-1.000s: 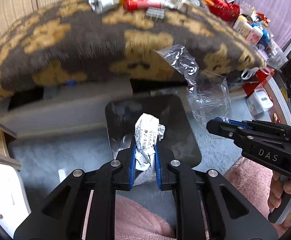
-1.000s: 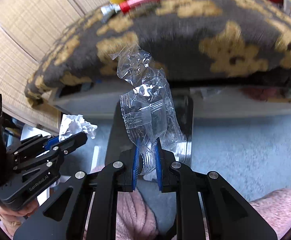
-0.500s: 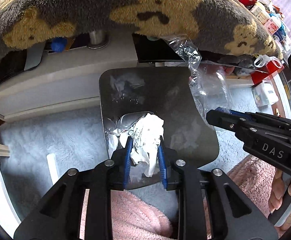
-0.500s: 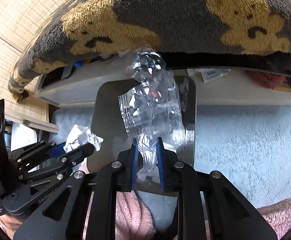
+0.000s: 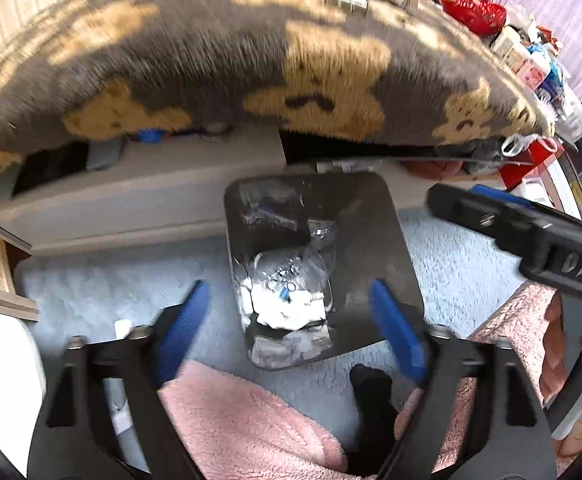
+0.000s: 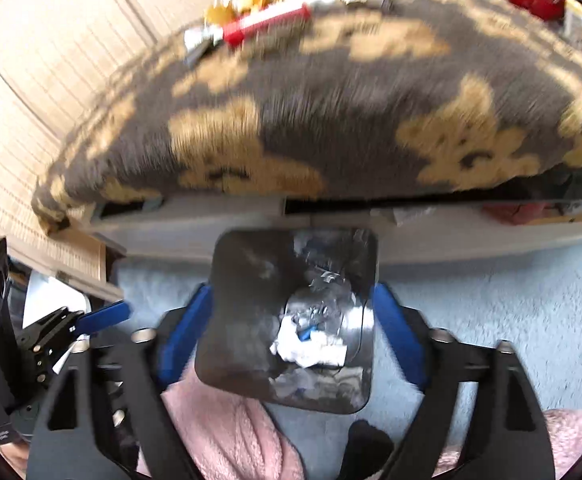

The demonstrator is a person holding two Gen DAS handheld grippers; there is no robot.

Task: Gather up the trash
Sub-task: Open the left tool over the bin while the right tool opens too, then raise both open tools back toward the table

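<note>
**Tongs release trash over the bin**

A grey blanket with tan bears drapes the bed at 12 o'clock. On the pale blue carpet stands the black bin, holding a crumpled paper and clear wrapper. The left tongs and right tongs are opening, nothing between the blue pads of either.

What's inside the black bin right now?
In the black bin: crumpled white paper at the bottom, clear plastic wrappers on and around it. Anything beneath that pile is covered, and blur hides finer detail.
</note>
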